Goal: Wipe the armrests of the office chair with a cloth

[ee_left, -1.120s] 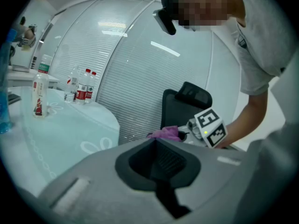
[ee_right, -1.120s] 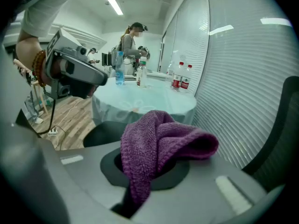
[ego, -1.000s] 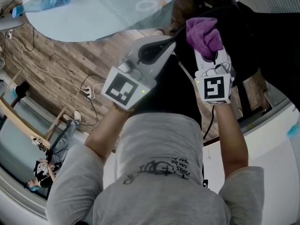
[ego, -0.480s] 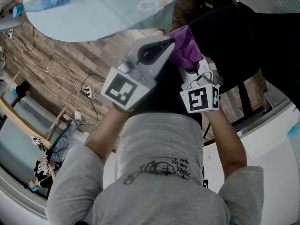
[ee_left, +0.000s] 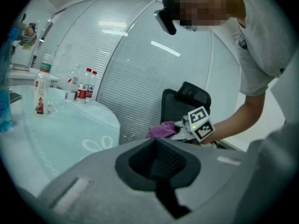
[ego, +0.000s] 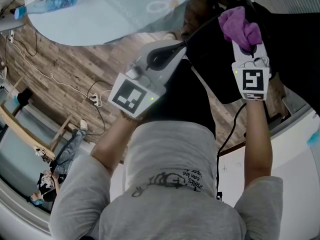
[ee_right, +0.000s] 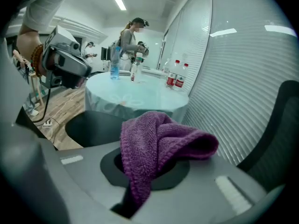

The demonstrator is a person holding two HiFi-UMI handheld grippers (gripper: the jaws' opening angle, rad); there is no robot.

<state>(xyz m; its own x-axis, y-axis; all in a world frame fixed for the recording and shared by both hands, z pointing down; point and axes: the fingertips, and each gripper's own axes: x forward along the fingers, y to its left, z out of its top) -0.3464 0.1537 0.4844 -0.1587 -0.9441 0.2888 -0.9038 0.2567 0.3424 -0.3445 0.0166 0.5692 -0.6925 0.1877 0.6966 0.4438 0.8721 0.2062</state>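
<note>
Right gripper (ego: 245, 46) jaws clamp purple cloth (ee_right: 159, 146); pale-clothed table (ego: 100, 19), wood-plank floor (ego: 65, 69).

Water bottles (ee_right: 176, 74) on round table (ee_right: 140, 93)

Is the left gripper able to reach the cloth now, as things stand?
Probably yes. The cloth, pinched in the right gripper, sticks out in open air ahead of the left gripper; nothing stands between them, though the left jaws are shut.

left tool (ee_left: 159, 164) jaws together (empty), right tool (ego: 246, 46) clamped on cloth (ee_right: 159, 143), both arms outstretched
</note>
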